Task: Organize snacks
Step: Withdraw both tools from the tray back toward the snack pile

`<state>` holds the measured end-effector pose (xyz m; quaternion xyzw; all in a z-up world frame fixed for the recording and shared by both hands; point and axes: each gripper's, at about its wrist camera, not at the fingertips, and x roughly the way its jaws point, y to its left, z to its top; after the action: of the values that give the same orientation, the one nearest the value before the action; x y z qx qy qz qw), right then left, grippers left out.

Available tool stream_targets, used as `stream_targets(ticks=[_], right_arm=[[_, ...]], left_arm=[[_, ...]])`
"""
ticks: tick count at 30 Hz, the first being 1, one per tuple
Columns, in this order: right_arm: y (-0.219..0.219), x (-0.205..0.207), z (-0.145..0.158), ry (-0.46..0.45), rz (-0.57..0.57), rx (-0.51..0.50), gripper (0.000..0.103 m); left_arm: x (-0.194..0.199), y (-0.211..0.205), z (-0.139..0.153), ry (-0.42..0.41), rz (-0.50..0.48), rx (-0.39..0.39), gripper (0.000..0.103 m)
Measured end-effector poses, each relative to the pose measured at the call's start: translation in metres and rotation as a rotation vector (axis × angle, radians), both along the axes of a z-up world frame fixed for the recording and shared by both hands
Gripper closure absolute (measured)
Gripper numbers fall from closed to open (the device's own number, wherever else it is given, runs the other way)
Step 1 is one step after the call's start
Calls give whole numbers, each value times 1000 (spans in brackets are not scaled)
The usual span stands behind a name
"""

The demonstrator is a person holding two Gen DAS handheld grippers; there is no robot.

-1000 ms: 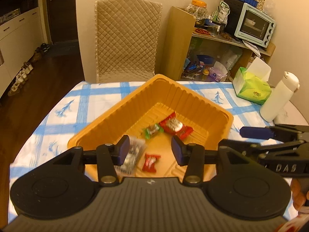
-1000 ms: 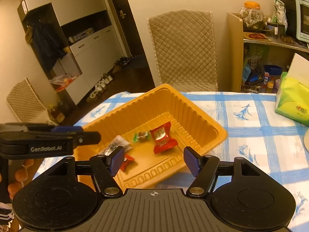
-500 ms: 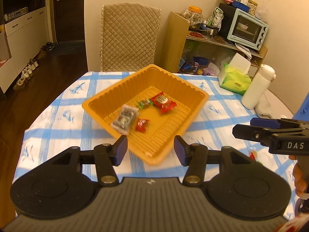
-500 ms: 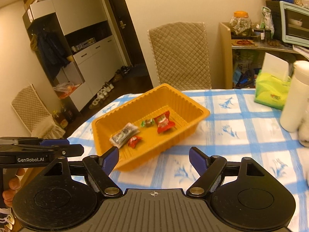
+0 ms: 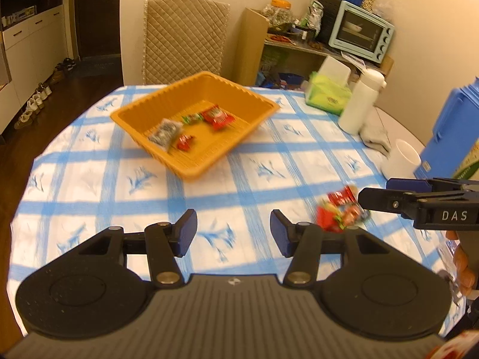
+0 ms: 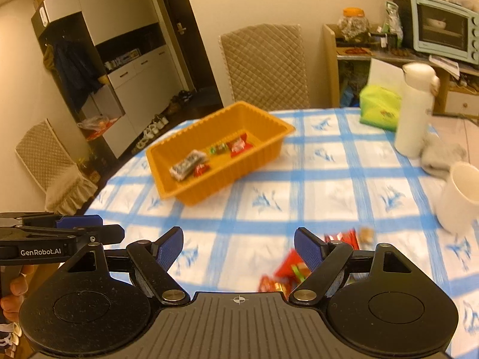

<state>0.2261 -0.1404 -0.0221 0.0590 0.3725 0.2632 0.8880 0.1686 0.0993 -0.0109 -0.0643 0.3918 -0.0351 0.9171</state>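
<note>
Now | both grippers pulled back from orange tray at 11 o'clock | left gripper released, empty; right gripper just widened, empty | loose snack pile at 2 o'clock, next pick.

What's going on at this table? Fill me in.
A person is sorting snacks with a handheld claw in each hand. Four wrapped snacks already lie in the ribbed orange plastic tray on the blue-checked white tablecloth. A loose pile of red-wrapped snacks waits on the cloth nearer the person. Both the left claw and right claw are open and empty; the right one's jaws have just been opening, with the pile just beyond its right finger.
</note>
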Motion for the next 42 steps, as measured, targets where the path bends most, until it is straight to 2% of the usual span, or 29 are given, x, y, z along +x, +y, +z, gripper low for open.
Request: stream_targets(ticks=[9,18,31,42], right_arm=[[-32,-36,-14,43,-28,-26,22],[-57,-54,-31,86,-76,-45,22],[-85,-59,-55,149,-140,-68,22],[-97,-50,-69,184,-186,-70,22]], left_arm=[[-33,-29,-14,29,-21,3,52],[-47,-60,-28,62,-75,9,52],[-36,-95,-45,79,-178,39,52],[-14,-116,-63,85,-269,93,52]])
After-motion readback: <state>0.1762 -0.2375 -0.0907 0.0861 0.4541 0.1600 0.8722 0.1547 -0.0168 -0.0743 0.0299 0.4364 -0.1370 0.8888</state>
